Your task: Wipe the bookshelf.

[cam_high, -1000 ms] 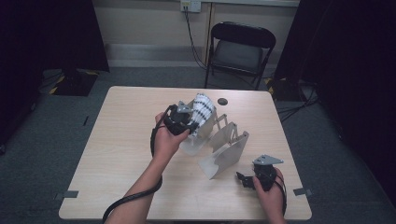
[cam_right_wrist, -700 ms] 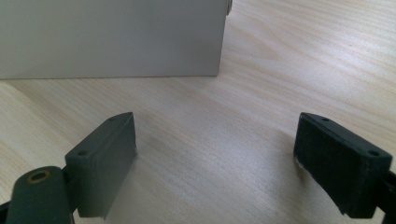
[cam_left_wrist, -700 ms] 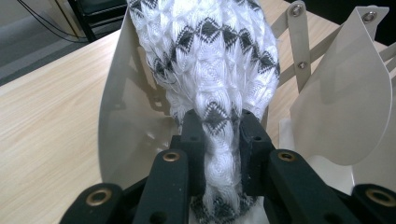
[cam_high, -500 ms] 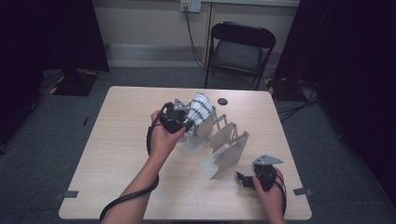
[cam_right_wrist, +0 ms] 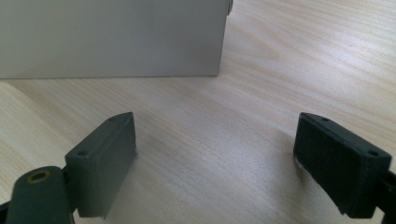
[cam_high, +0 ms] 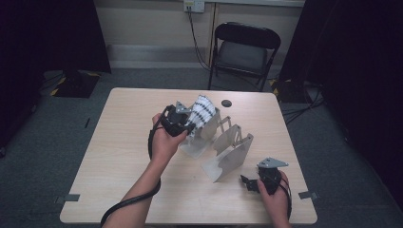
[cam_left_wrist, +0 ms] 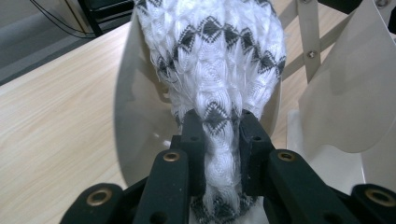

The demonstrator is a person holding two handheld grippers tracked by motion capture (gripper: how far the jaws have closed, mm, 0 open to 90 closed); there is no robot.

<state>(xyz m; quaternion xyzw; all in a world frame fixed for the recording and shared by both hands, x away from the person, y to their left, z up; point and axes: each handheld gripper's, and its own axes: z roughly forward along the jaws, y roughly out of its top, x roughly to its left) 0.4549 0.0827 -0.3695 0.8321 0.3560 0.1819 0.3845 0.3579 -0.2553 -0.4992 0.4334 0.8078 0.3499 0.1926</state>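
White-and-black knitted sock point(cam_left_wrist: 219, 70) sits at frame centre, clamped between the left gripper's point(cam_left_wrist: 218, 135) fingers, against the grey folding rack point(cam_high: 228, 147). At lower right, the right gripper's point(cam_right_wrist: 215, 158) fingers stand apart above the worktop point(cam_high: 119, 152).

Both grippers are black: the left gripper point(cam_high: 183, 124) trails a thick black cable point(cam_high: 127, 204), and brass-ringed screw holes mark its jaw arms. The right gripper point(cam_high: 252, 183) carries a grey three-cornered plate point(cam_high: 272, 163). Both forearms are bare.
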